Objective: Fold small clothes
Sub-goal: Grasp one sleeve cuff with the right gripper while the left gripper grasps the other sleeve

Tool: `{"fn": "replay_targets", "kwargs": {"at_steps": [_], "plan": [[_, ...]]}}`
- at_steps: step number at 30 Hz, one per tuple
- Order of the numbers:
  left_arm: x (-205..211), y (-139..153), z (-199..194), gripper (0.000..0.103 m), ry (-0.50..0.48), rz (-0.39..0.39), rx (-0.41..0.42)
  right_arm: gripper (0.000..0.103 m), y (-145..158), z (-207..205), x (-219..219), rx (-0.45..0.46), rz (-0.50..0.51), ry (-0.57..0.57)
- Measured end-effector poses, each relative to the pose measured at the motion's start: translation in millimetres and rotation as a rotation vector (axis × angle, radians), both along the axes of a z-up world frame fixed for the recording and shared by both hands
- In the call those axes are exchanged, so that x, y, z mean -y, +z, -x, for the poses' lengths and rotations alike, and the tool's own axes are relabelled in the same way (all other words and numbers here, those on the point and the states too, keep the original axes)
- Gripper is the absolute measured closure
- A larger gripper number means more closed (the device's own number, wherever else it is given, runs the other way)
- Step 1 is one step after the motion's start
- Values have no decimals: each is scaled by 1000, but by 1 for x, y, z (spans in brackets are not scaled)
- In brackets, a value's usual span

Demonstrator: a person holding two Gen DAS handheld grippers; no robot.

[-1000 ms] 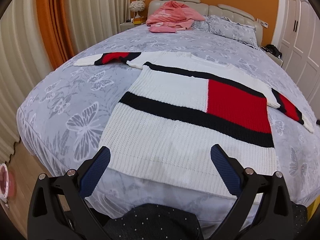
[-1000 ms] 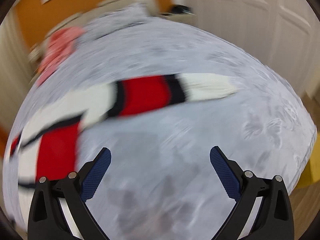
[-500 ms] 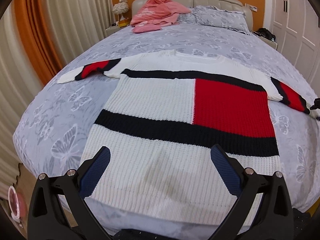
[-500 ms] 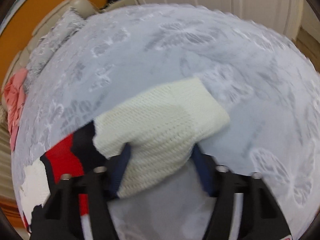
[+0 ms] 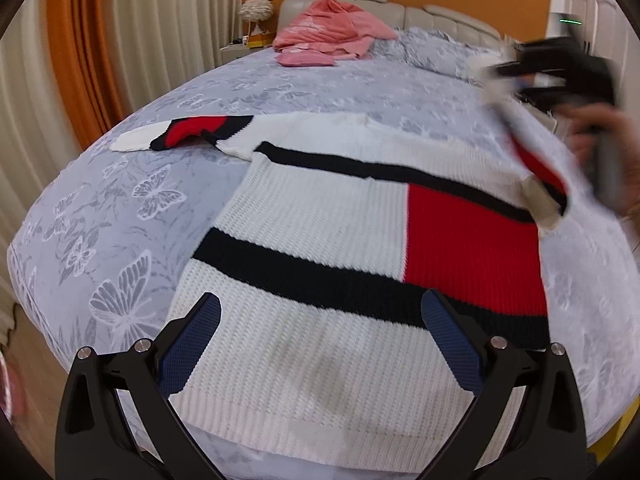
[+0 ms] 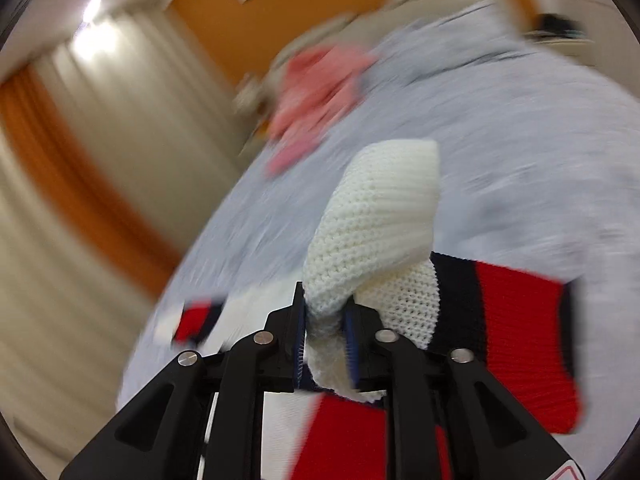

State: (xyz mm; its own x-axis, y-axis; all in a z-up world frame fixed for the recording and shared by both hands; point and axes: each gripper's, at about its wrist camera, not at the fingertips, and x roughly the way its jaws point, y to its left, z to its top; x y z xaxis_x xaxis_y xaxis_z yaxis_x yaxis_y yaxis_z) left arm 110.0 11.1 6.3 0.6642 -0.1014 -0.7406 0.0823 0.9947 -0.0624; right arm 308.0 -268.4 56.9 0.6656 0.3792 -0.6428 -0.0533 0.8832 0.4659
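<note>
Bed (image 5: 304, 92), blurred right tool (image 6: 325, 328) gripping sleeve (image 6: 376, 216)

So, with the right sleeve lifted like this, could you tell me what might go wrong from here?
1. The right gripper pinches only the white cuff of the sweater; the knit could slip out mid-swing.
2. The left gripper hovers open above the hem, pinning nothing, so pulling the sleeve may drag the body askew across the bed.
3. The motion looks fast, judging by the blur, so the sleeve may land bunched.
</note>
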Motion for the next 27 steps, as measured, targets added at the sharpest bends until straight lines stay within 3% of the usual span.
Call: {"fn": "replay_targets", "kwargs": {"at_steps": [1, 3, 5, 6, 8, 10, 12, 14, 17, 19, 21, 22, 23, 24, 27], "plan": [[-4, 1, -3, 5, 4, 8, -5, 62, -16, -10, -32, -36, 34, 51], [-18, 3, -14, 5, 8, 58, -28, 62, -41, -15, -88, -100, 113, 142], [-32, 5, -28, 5, 11, 131, -42, 61, -40, 8, -99, -56, 95, 148], [-38, 6, -35, 5, 13, 170, -40, 58, -36, 21, -92, -30, 87, 127], [-45, 5, -58, 5, 20, 246, -48, 41, -27, 56, -58, 18, 122, 18], [-40, 1, -91, 5, -2, 305, -73, 39, -33, 87, -18, 18, 226, -93], [-24, -4, -136, 5, -20, 339, -89, 38, -45, 112, 11, -39, 333, -180], [-7, -18, -185, 5, -23, 374, -122, 37, -66, 124, 45, -114, 332, -238], [14, -55, -251, 6, 30, 397, -237, 37, -91, 130, 80, -194, 300, -302], [24, -75, -276, 17, 63, 352, -304, 37, -104, 127, 90, -223, 299, -311], [31, -93, -290, 53, 81, 337, -354, 37, -118, 116, 96, -237, 283, -308], [31, -93, -292, 61, 99, 319, -334, 37, -122, 108, 96, -233, 284, -301], [30, -89, -294, 82, 100, 323, -305, 37, -123, 104, 92, -228, 290, -295], [29, -86, -297, 95, 87, 341, -293, 37, -123, 99, 89, -221, 294, -289], [23, -68, -305, 95, 81, 334, -208, 45, -130, 82, 88, -206, 284, -265]]}}
